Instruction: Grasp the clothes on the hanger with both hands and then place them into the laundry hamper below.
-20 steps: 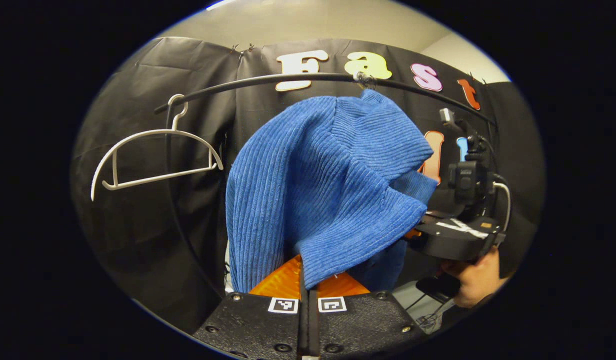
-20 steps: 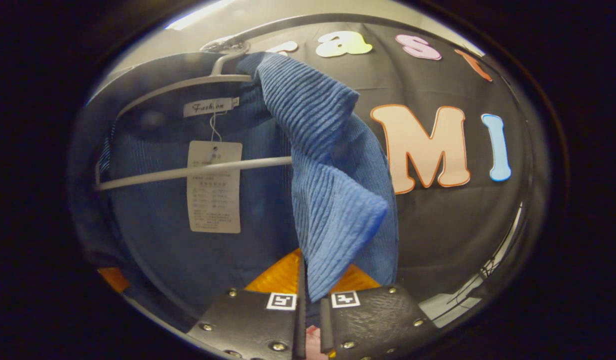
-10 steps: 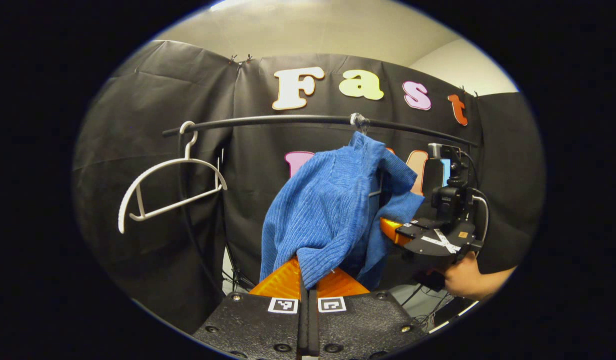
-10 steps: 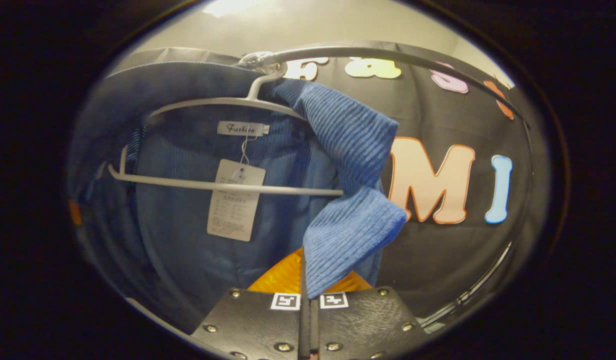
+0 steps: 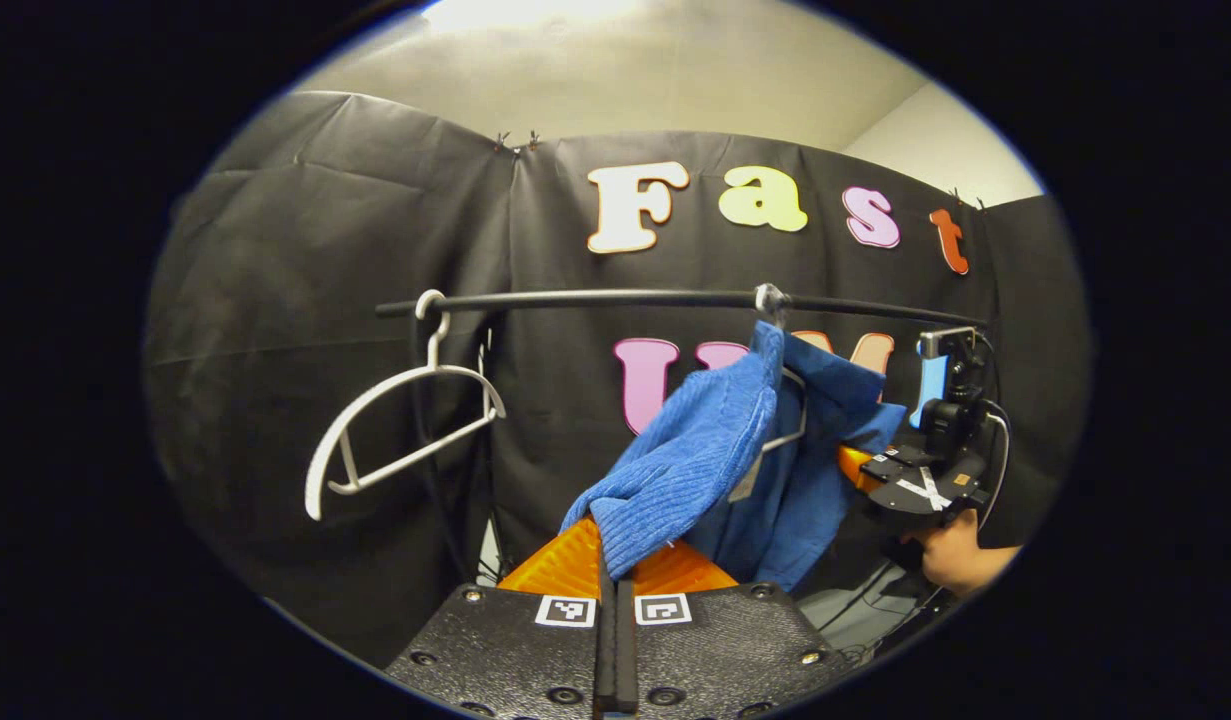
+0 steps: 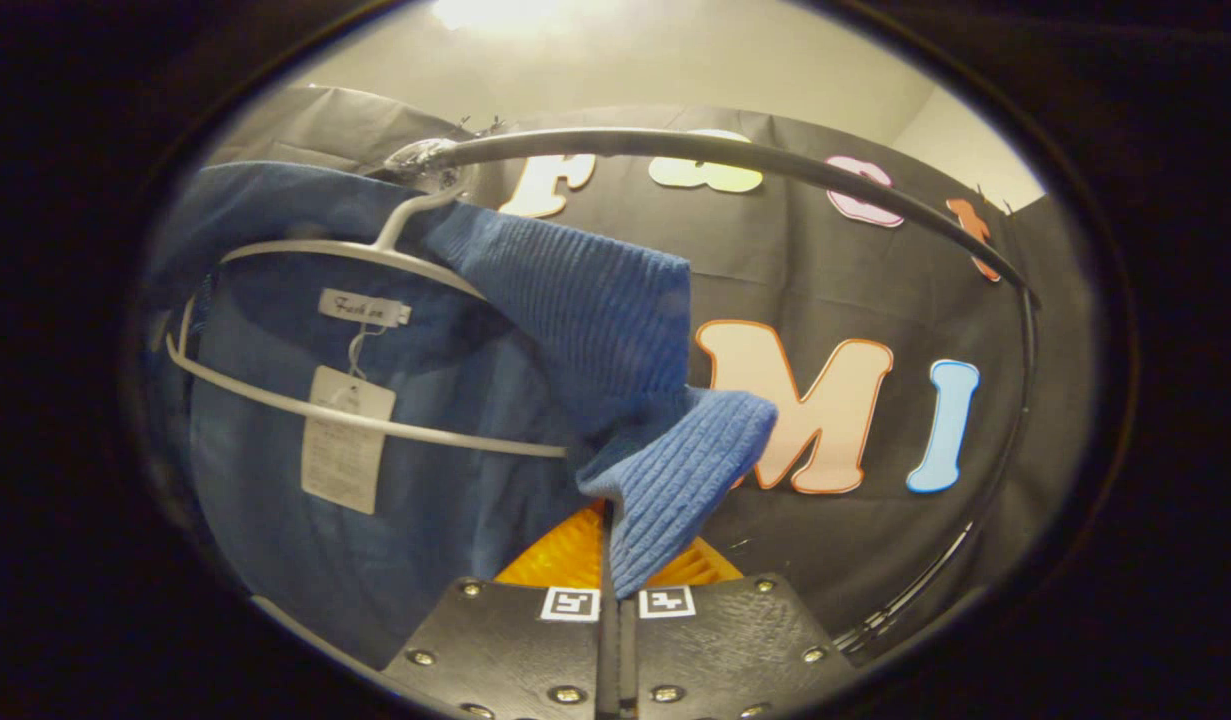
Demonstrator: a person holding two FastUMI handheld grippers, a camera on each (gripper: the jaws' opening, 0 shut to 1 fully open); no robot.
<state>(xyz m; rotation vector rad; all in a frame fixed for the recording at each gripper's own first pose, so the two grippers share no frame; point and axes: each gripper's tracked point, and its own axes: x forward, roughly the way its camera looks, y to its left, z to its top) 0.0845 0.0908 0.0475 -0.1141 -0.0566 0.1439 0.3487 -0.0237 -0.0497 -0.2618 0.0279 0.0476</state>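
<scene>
Progress: your left tongs (image 5: 615, 560) and right tongs (image 6: 615, 570) each clamp the blue ribbed knit sweater (image 5: 695, 460); it hangs on the white plastic hanger (image 6: 375, 255); hamper drop remains.

A black clothes rail (image 5: 595, 297) is seen running across the middle of the left gripper view, set in front of the black cloth wall. Two hangers are carried on it. An empty white hanger (image 5: 400, 425) is hooked near the rail's end toward 9 o'clock and is tilted, its bottom bar sloping up toward 3 o'clock. Toward 3 o'clock along the rail, well apart from it, a second hanger (image 6: 355, 330) is hooked, and a blue ribbed sweater (image 5: 735, 450) is draped over it. In the right gripper view the rail (image 6: 775, 160) is shown arching overhead, with the sweater (image 6: 575, 330) at 9 o'clock.
</scene>
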